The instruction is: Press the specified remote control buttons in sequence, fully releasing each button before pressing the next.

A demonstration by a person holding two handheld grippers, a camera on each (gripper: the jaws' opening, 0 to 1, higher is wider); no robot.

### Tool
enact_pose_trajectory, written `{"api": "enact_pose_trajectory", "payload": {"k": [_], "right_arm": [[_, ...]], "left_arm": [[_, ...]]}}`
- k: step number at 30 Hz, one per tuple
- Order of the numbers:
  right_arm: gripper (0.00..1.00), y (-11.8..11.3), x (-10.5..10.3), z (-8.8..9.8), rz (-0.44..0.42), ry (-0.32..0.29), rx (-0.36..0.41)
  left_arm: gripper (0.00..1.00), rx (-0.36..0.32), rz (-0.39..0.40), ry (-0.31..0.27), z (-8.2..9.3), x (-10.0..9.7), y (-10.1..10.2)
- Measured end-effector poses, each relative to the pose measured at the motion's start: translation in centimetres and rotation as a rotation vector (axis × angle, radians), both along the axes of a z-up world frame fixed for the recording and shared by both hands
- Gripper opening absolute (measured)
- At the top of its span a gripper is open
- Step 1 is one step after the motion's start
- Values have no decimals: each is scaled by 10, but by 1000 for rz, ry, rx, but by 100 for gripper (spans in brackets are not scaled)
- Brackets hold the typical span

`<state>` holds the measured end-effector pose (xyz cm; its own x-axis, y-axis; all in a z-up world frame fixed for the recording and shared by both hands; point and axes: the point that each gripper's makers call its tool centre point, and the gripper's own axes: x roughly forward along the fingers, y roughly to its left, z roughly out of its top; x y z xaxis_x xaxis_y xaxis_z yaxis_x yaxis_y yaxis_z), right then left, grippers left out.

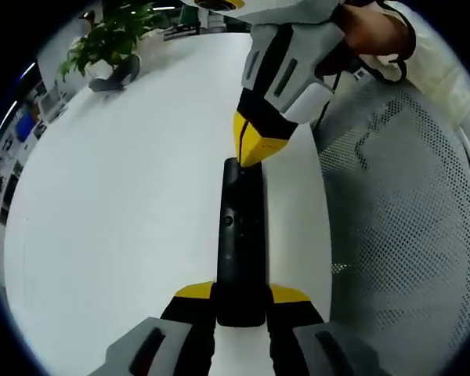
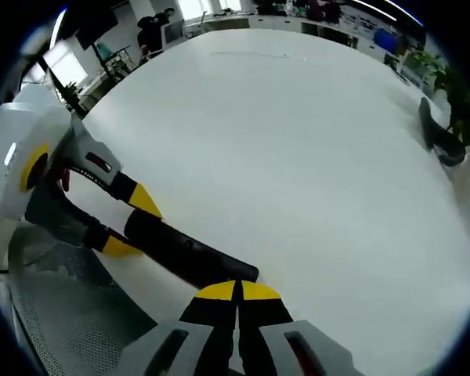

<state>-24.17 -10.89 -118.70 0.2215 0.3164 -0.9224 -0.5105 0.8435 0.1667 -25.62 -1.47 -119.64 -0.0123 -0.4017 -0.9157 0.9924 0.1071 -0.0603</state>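
So far: my left gripper (image 1: 241, 301) is clamped on the near end of the black remote control (image 1: 241, 251), holding it over the white table (image 1: 125, 204).
Pressing tool: my right gripper (image 2: 236, 291) has its yellow tips closed together, nothing between them, set at the remote's far end.
Progress: I judge a press is in hand or about to be; which button in the sequence I cannot tell, and no screen or light shows a result.
Left to do: release fully, then go on to any remaining buttons.
Left gripper view: centre frame, the remote runs lengthwise up from my jaws with a small round button on its face; mesh chair back (image 1: 407, 211) at right, potted plant (image 1: 110, 39) upper left.
Right gripper view: the remote lies diagonally at lower left with my left gripper's jaws on either side of it; its buttons are too small to make out.
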Motion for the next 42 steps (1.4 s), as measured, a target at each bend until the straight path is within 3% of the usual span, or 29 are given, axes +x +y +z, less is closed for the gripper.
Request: {"api": "enact_pose_trajectory", "payload": {"k": [25,28,42], "right_arm": [[0,-3,4,6,-95,28,86],[0,2,1,6,-89,61,106],[0,14,-3,1,-65,79,105]], "left_arm": [[24,23,-15,-7,0,0,0],[24,24,-15,2,0,0,0],[24,28,-17,7,0,0,0]]}}
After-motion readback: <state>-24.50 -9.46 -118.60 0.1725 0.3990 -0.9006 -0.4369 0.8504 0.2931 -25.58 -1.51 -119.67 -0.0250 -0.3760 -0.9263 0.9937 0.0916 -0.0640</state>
